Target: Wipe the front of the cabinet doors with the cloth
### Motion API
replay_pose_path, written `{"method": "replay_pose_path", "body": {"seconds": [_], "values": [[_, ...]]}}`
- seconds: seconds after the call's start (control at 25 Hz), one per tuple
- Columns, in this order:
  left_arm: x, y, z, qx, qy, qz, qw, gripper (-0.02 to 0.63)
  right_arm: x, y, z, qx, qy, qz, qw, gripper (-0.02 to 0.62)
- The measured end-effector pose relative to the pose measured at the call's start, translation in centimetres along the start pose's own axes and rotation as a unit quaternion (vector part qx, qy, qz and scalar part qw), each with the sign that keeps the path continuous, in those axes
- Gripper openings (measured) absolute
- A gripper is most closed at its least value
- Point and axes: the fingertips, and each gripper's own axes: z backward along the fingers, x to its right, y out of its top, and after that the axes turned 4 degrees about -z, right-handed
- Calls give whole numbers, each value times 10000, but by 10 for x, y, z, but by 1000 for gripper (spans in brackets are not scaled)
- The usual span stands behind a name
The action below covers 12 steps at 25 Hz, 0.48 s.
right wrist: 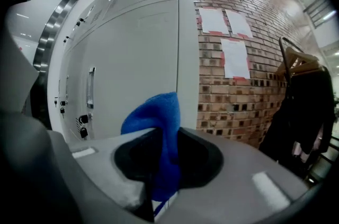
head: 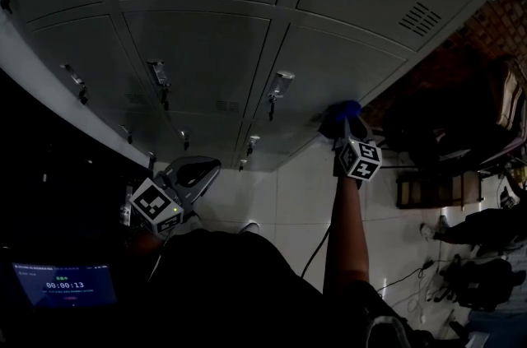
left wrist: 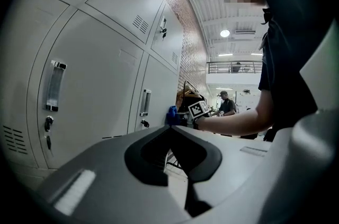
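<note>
Grey metal cabinet doors (head: 198, 58) with handles and keys fill the upper head view. My right gripper (head: 344, 121) is stretched out to the rightmost lower door (head: 329, 67) and is shut on a blue cloth (head: 347, 109). The cloth is at that door's right edge. In the right gripper view the cloth (right wrist: 158, 125) stands bunched between the shut jaws of the right gripper (right wrist: 167, 137), close to the door (right wrist: 137, 59). My left gripper (head: 204, 168) hangs low by my body, off the doors. In its own view the left gripper (left wrist: 170, 131) is shut and empty, and the cloth (left wrist: 172, 114) shows far off.
A brick wall (right wrist: 238, 96) with taped papers (right wrist: 235, 59) starts right of the cabinets. Dark clothes hang on a rack (right wrist: 304, 106). A small screen (head: 64, 285) glows at lower left. Cables (head: 408, 279), bags and a low wooden stand (head: 436, 190) lie on the tiled floor. A person (left wrist: 228, 104) stands far back.
</note>
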Motion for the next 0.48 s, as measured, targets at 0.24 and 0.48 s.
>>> {"method": "replay_pose_path", "body": {"seconds": [0.24,0.48], "values": [[3,1,-4,5,-30,-7,10000,5,24,-5,7,10,-370,-199,9991,74],[-1,-1,0,2,43,18,10000,5,-13,-2,19,225,-132,-261,9993,74]]}}
